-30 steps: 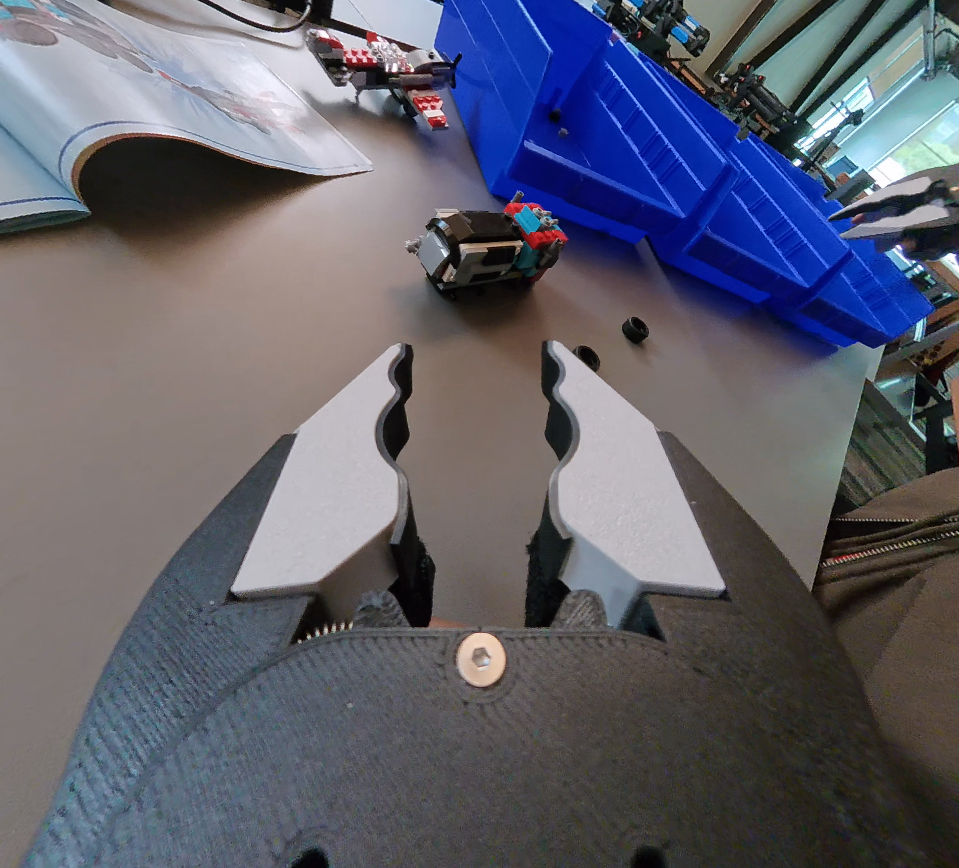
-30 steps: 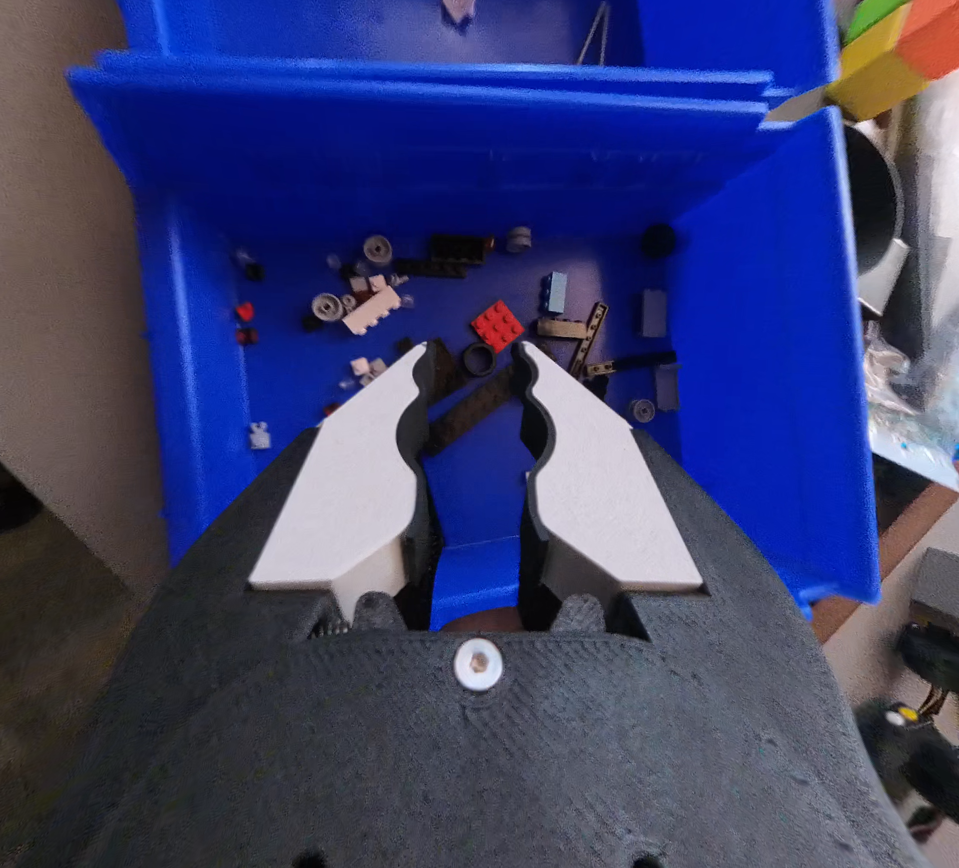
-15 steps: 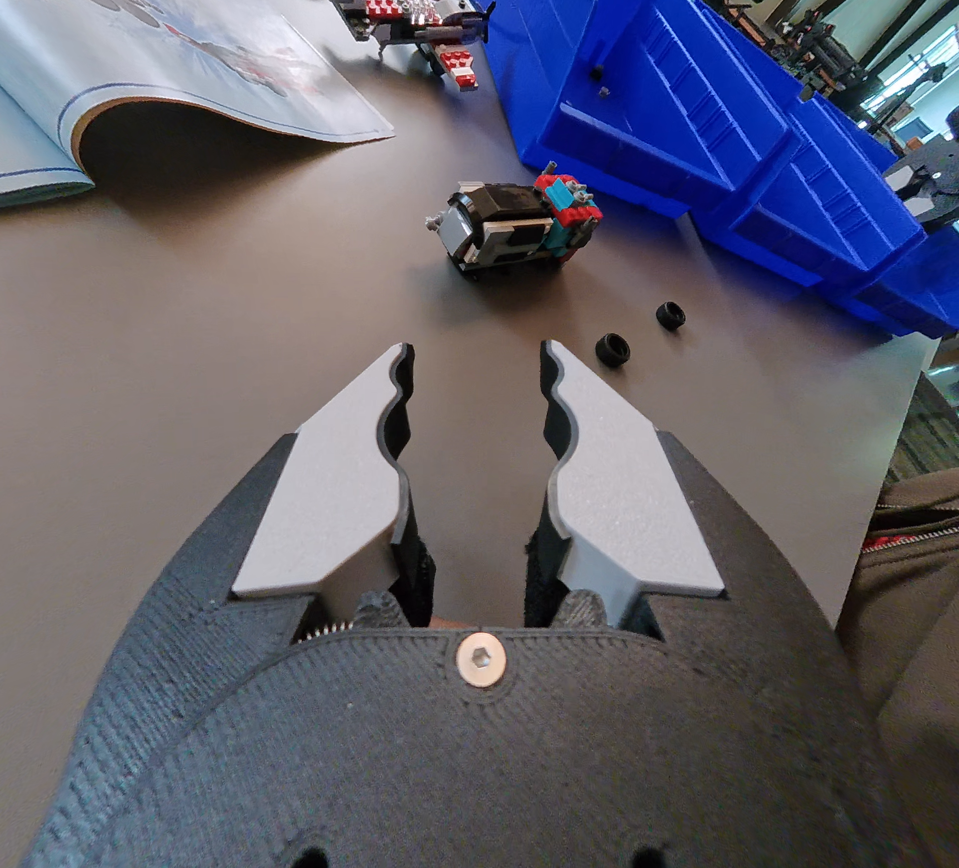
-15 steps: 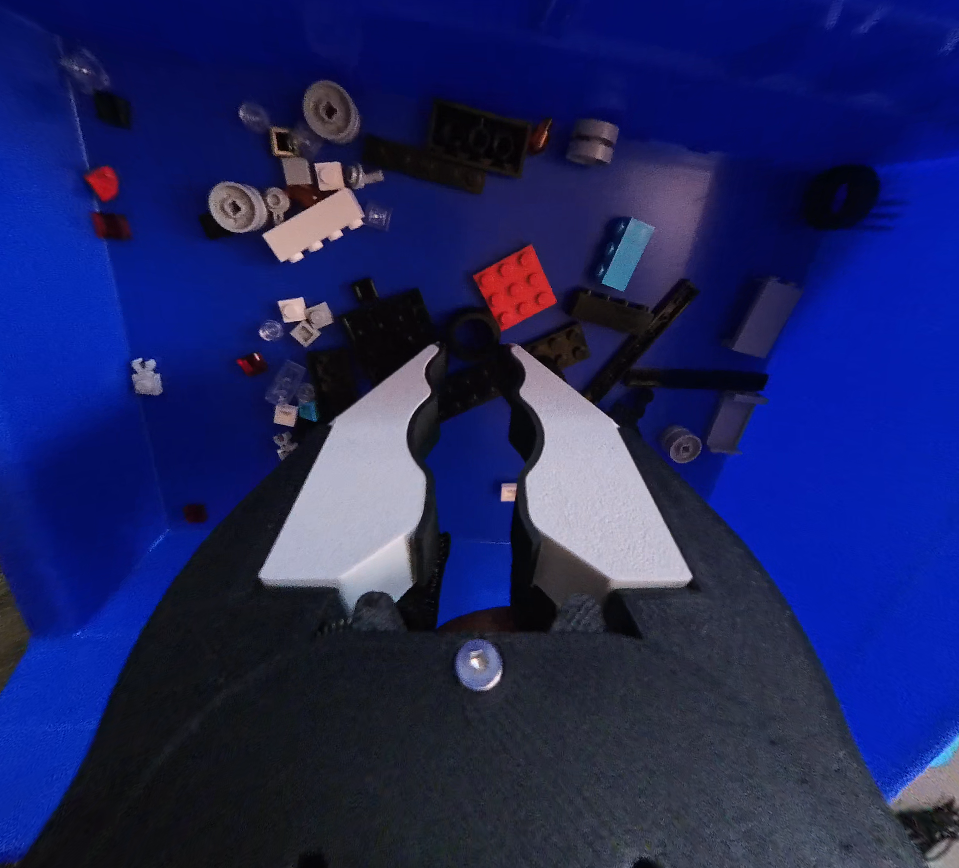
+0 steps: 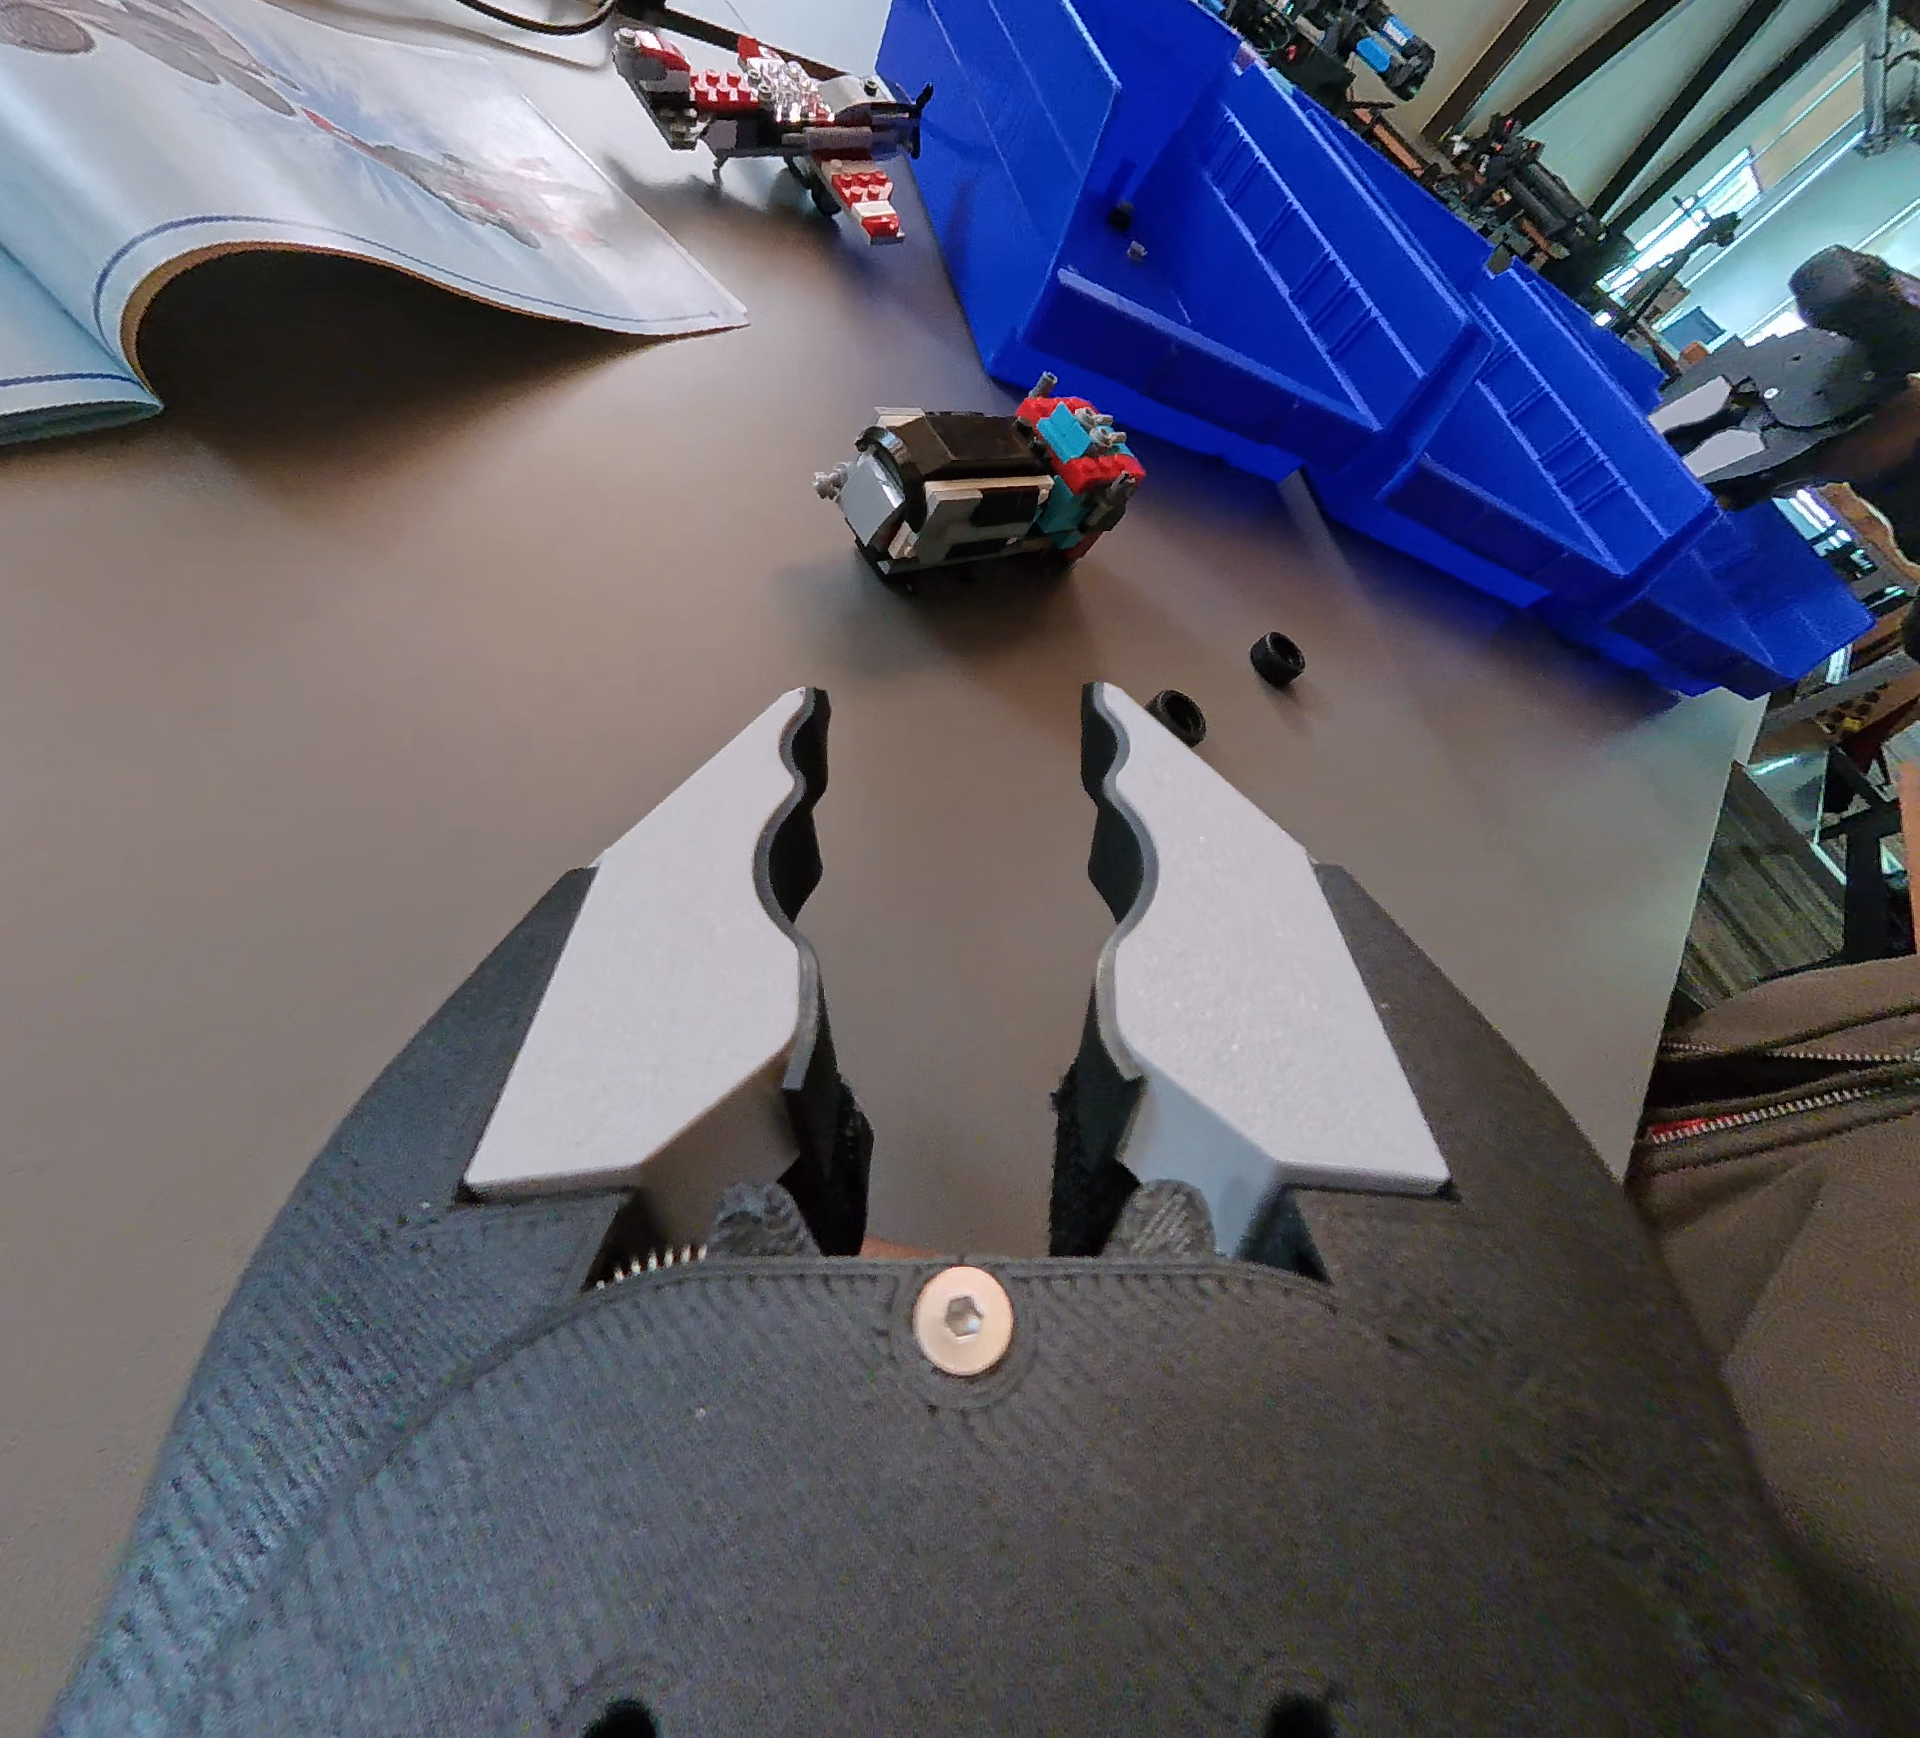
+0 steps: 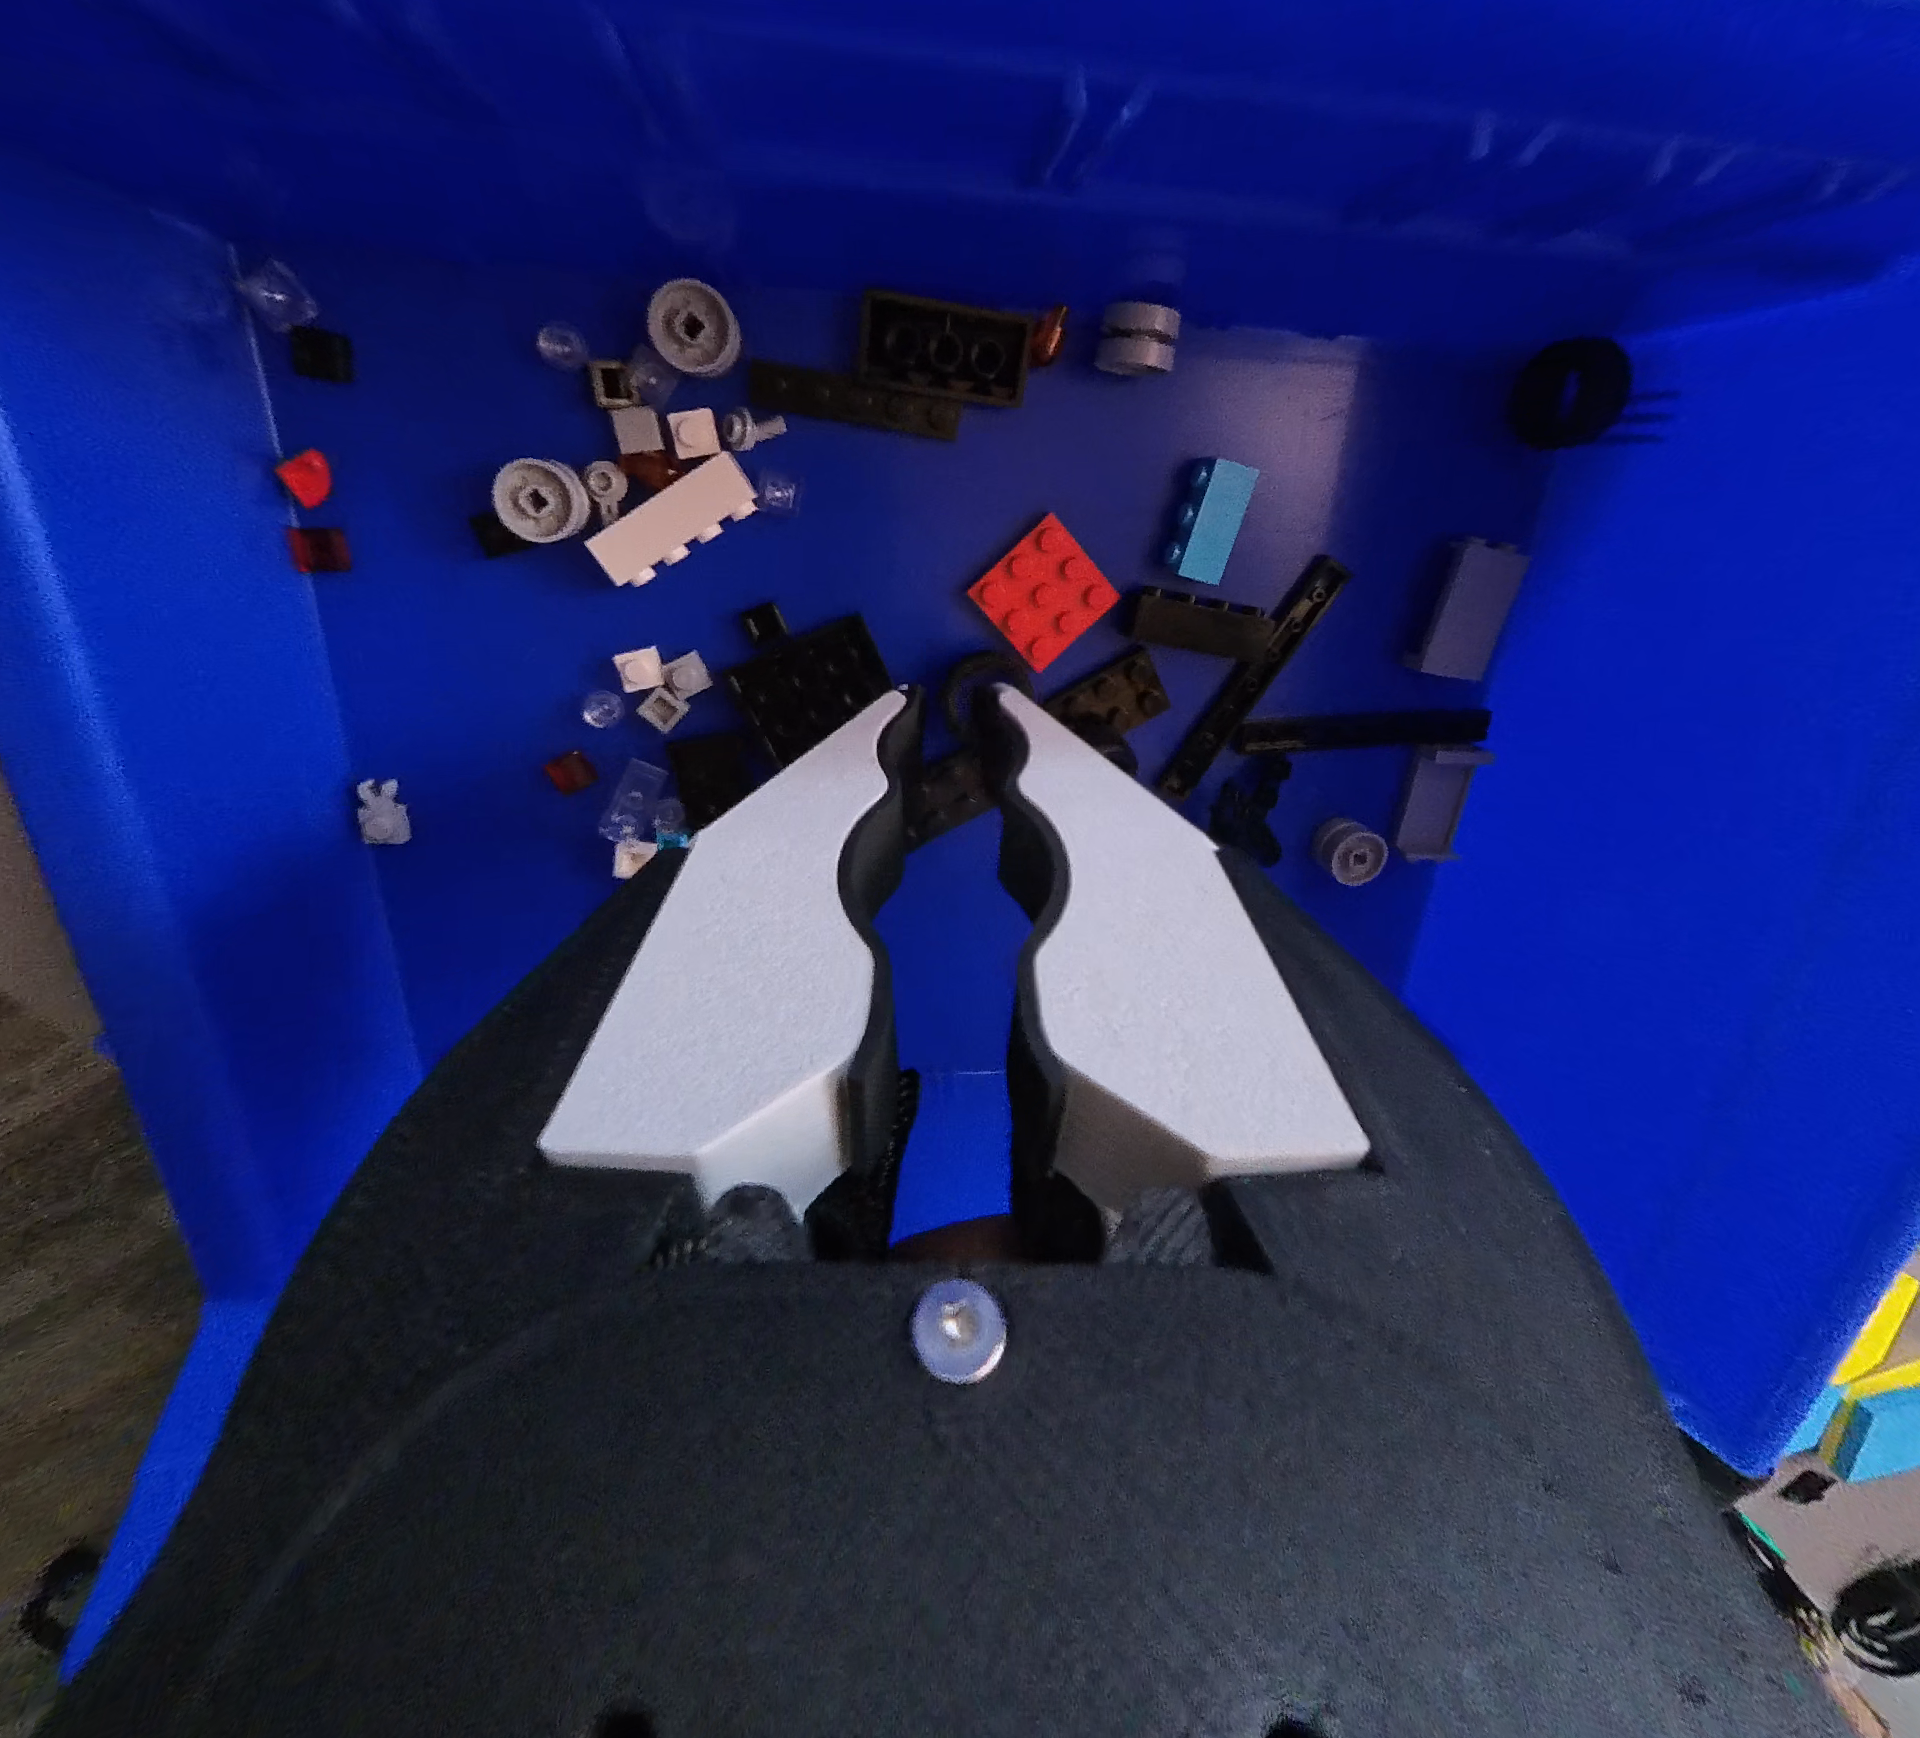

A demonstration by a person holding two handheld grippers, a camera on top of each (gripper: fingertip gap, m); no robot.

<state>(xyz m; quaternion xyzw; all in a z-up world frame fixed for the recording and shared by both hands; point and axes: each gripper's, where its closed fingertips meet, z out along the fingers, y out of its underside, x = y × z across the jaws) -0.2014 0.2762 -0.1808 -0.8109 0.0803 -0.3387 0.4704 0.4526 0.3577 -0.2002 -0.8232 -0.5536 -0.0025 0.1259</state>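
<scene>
Right hand-held gripper (image 6: 954,720) pinches a small black tyre (image 6: 977,672) inside the blue bin (image 6: 1662,753); left hand-held gripper (image 5: 954,720) spread, empty, above the bench (image 5: 416,701).

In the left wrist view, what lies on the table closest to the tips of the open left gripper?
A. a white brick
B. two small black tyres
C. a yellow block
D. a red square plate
B: two small black tyres lie on the table just right of the left gripper, apart from its fingers; the toy vehicle stands farther ahead.
</scene>
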